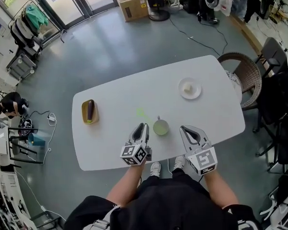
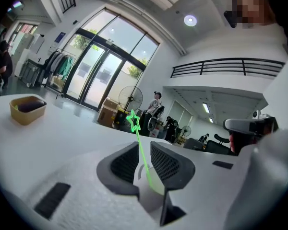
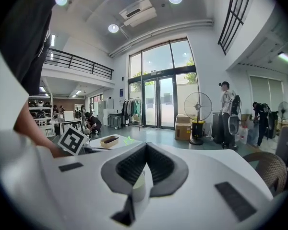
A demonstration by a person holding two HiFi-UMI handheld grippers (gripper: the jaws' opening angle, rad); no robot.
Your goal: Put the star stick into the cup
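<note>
My left gripper point(image 1: 143, 127) is shut on the thin green star stick. Its star point(image 1: 140, 112) sticks out forward past the fingertips, over the white table point(image 1: 115, 97). In the left gripper view the stick runs up between the two pads of the left gripper point(image 2: 145, 150) to the star point(image 2: 133, 121). The pale green cup point(image 1: 161, 127) stands upright just right of that gripper, apart from it. My right gripper point(image 1: 184, 128) hovers to the right of the cup without touching it. In its own view the right gripper point(image 3: 146, 147) has its tips together, and the star point(image 3: 129, 140) shows beyond.
A yellow tray point(image 1: 83, 113) holding a dark object lies at the table's left. A white plate point(image 1: 196, 94) with a pale item sits at the back right. A wicker chair point(image 1: 242, 73) stands off the right end. The near table edge is just under both grippers.
</note>
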